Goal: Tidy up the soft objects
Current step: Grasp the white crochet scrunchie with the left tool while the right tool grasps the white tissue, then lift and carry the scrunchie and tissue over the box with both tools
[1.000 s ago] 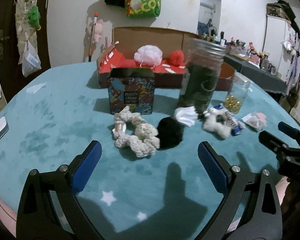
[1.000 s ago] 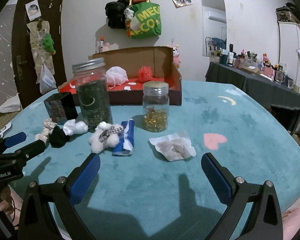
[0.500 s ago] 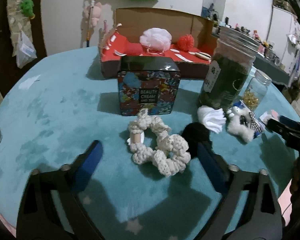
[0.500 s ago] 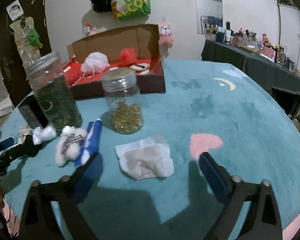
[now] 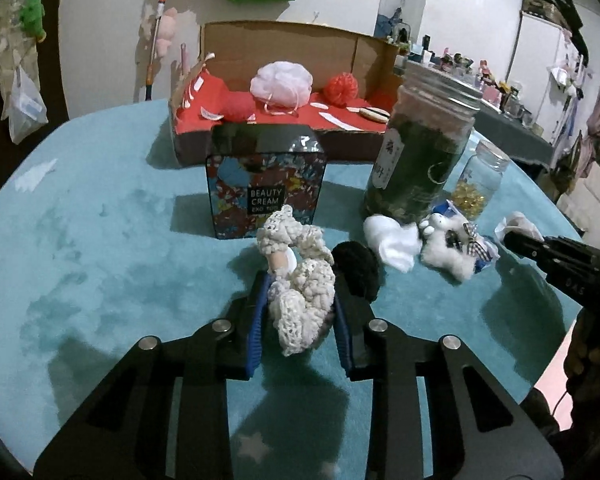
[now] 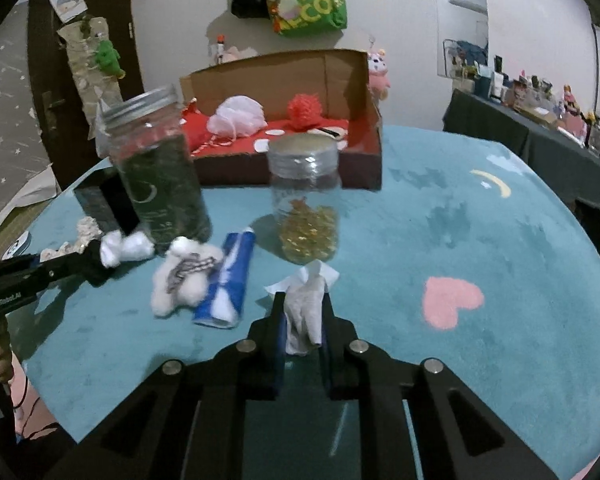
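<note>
My left gripper (image 5: 300,288) is closing on a cream crocheted scrunchie (image 5: 300,272), and its blue pads press the knit from both sides. Beside it lie a black pom-pom (image 5: 358,268), a white puff (image 5: 394,240) and a fluffy white toy with a checked bow (image 5: 452,252). My right gripper (image 6: 302,312) is closing on a crumpled white-grey cloth (image 6: 306,304), pinched between its pads. The fluffy toy (image 6: 184,280) and a blue-white roll (image 6: 230,284) lie left of it. At the back is an open cardboard box (image 6: 284,76) with red lining, holding a pink puff (image 6: 238,120) and a red pom-pom (image 6: 304,108).
A patterned tin (image 5: 266,196) stands just behind the scrunchie. A tall green-filled jar (image 5: 420,148) and a small jar of gold bits (image 6: 306,208) stand mid-table. The teal star-patterned cloth (image 6: 480,248) spreads to the right. A dark side table (image 6: 540,128) with small items lines the right wall.
Both grippers moved forward and went from wide open to clamped: the left onto the scrunchie, the right onto the crumpled cloth, which is now bunched upright.
</note>
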`<move>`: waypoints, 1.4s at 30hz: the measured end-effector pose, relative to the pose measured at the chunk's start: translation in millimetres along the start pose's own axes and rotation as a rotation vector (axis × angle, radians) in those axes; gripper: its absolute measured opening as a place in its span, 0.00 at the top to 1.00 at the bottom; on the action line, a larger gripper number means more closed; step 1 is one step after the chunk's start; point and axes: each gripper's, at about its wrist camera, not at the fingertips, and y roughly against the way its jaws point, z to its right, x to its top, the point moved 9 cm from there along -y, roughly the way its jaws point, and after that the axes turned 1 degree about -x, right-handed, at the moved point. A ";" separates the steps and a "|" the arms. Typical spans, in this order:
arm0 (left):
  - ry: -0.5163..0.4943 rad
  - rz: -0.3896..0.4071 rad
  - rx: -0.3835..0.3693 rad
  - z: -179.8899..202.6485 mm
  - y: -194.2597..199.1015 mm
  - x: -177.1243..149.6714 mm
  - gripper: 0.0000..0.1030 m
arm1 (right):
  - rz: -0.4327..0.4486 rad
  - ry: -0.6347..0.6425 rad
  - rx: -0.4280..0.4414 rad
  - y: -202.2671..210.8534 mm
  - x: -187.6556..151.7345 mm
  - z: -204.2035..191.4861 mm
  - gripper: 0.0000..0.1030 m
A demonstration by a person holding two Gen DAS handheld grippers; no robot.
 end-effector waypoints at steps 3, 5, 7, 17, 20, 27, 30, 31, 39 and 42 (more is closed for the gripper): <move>-0.001 0.004 0.001 -1.3 3.7 -0.6 0.73 | 0.006 0.009 0.010 3.0 2.2 -5.7 0.86; -0.001 0.008 0.001 -0.9 6.5 -1.5 0.73 | 0.009 0.015 0.014 4.7 2.8 -8.6 0.86; -0.001 0.010 0.002 -0.9 7.7 -1.1 0.73 | 0.012 0.017 0.016 5.9 3.6 -10.2 0.86; -0.005 0.048 0.000 -1.4 24.0 7.3 0.73 | 0.019 0.027 0.022 10.2 4.6 -13.0 0.86; -0.012 0.060 -0.004 0.6 28.4 11.1 0.73 | 0.023 0.030 0.024 11.6 5.3 -14.2 0.86; -0.025 0.072 -0.008 4.7 33.1 14.1 0.73 | 0.031 0.034 0.037 14.2 7.1 -17.0 0.86; -0.027 0.068 -0.007 5.2 34.1 13.6 0.73 | 0.031 0.034 0.038 14.2 6.8 -17.5 0.86; -0.027 0.067 -0.006 5.0 34.4 13.3 0.73 | 0.030 0.035 0.037 14.3 6.8 -17.5 0.86; -0.014 0.063 0.018 -5.4 35.0 14.1 0.73 | 0.030 0.024 0.021 15.2 7.6 -11.2 0.86; -0.005 0.058 0.041 -15.4 35.5 15.0 0.73 | 0.028 0.013 0.013 15.5 10.0 -4.0 0.86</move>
